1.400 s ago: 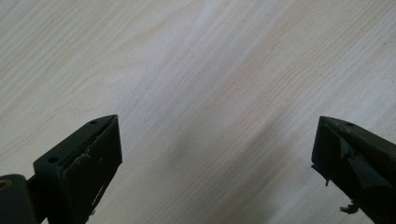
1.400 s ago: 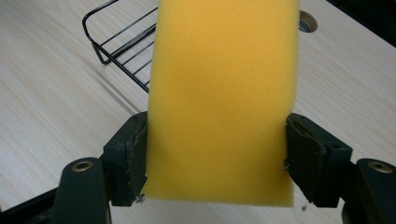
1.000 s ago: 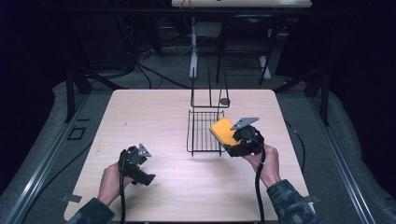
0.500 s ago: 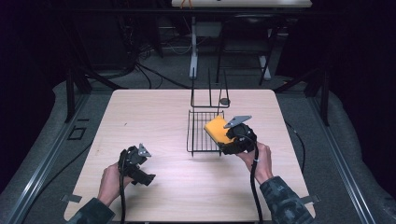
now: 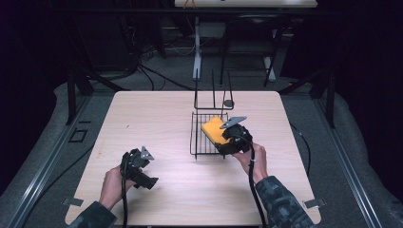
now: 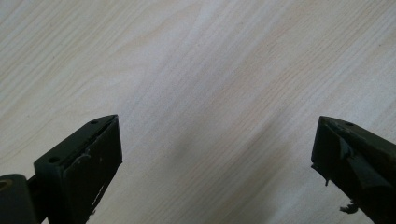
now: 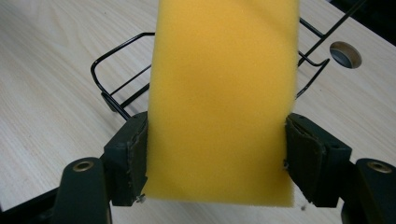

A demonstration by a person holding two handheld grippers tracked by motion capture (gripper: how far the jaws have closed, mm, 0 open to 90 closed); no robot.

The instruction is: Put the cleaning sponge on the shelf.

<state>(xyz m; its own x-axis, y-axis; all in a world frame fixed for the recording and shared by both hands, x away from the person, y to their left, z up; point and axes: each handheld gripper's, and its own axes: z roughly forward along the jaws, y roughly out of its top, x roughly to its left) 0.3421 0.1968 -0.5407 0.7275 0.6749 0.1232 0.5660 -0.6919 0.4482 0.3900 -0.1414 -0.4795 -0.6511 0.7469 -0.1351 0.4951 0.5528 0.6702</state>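
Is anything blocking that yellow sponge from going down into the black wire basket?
Nothing visible does. The right gripper holds the yellow sponge between its jaws, over the black wire basket. The basket's top is open and the part showing looks empty; the sponge hides the rest.

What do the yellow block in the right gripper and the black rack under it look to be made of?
Yellow rectangular block: apparently soft foam sponge, with a matte, finely pored surface. Black wire rack: probably coated or painted metal, made of thin rigid rods with a slight sheen. Right gripper is clamped on the block's sides.
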